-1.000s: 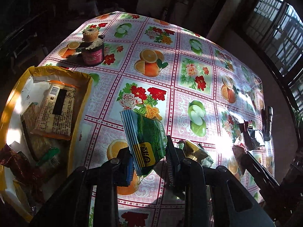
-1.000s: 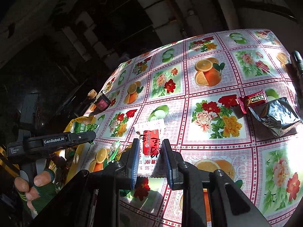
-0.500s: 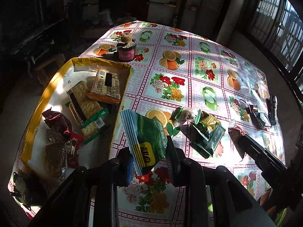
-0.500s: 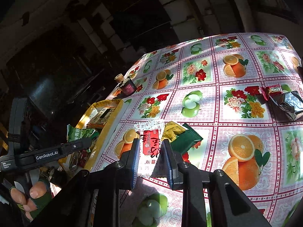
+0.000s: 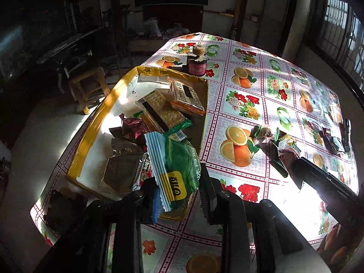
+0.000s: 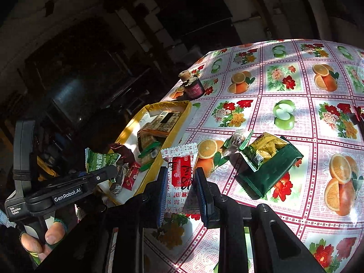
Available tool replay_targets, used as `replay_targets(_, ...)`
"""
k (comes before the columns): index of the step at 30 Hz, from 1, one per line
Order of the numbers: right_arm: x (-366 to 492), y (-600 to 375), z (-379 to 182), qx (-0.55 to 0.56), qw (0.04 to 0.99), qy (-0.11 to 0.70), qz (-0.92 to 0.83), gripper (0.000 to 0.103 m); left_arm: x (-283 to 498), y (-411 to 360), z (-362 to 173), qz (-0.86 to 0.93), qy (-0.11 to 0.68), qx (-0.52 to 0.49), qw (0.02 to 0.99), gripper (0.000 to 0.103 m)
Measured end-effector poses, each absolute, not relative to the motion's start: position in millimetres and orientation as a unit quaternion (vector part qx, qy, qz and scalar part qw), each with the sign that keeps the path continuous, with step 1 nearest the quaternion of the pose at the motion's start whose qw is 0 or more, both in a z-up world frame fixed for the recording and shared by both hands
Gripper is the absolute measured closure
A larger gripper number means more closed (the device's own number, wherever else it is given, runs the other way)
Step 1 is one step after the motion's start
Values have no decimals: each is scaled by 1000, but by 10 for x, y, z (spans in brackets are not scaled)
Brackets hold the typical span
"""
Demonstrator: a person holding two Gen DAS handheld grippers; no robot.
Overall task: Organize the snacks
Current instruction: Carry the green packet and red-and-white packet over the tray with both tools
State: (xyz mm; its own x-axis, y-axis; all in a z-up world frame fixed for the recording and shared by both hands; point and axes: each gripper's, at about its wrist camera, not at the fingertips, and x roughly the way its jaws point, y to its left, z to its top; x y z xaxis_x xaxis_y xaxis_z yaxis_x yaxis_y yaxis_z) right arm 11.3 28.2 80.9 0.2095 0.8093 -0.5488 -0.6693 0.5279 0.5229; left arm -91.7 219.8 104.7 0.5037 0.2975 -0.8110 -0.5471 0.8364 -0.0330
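Observation:
My left gripper [image 5: 179, 191] is shut on a green snack packet [image 5: 175, 168] with a blue-striped end and holds it above the near end of the yellow-rimmed box [image 5: 100, 113], which holds several snack packs. My right gripper [image 6: 180, 188] is shut on a white and red snack packet [image 6: 179, 175] above the table, just right of the box [image 6: 168, 132]. The left gripper with the green packet [image 6: 100, 159] also shows in the right wrist view. Loose green and gold packets [image 6: 266, 159] lie on the tablecloth.
A dark jar with a cork lid [image 5: 197, 62] stands beyond the box. A silver packet and a black flashlight [image 5: 347, 134] lie at the far right. The fruit-patterned tablecloth [image 5: 250, 86] covers the table. A wooden stool [image 5: 88, 84] stands left of the table.
My left gripper has carried the green packet leftward, from over the table to over the box's near end. My right gripper has pulled back toward the box with its packet.

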Motion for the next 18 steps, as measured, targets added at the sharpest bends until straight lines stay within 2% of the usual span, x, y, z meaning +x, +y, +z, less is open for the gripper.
replay_targets(18,-124,995,927,63,748,402,524,77,-1309,2829,959,304,423,-183,834,76)
